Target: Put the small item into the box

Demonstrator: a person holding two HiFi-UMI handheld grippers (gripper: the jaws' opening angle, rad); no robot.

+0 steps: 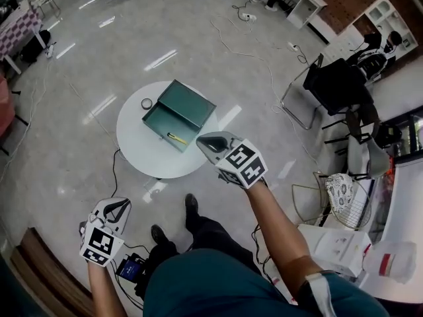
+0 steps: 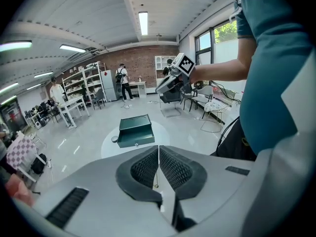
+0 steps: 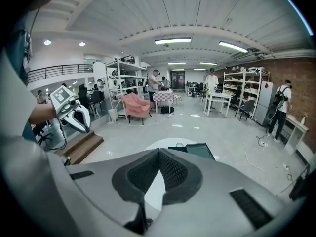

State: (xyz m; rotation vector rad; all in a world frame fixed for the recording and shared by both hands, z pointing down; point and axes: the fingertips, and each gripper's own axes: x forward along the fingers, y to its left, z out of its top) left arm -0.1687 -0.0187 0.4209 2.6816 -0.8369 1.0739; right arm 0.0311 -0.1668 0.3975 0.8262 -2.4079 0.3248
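A green box (image 1: 173,117) lies open on the round white table (image 1: 139,152), its lid tipped back. A small yellow item (image 1: 176,138) rests inside the box. A small dark ring (image 1: 147,103) sits on the table just left of the box. My right gripper (image 1: 206,142) hovers at the box's near right corner, shut and holding nothing. My left gripper (image 1: 122,206) hangs low over the floor, well short of the table, shut and empty. The box (image 2: 134,131) shows ahead in the left gripper view, with the right gripper (image 2: 168,84) above it. The right gripper view catches the box (image 3: 201,150) behind its jaws.
Black chairs (image 1: 334,84) and a wire basket (image 1: 344,191) stand to the right. Cables (image 1: 244,48) trail over the glossy floor beyond the table. A small device (image 1: 131,267) lies by the person's feet. Shelves and people stand far off in the room.
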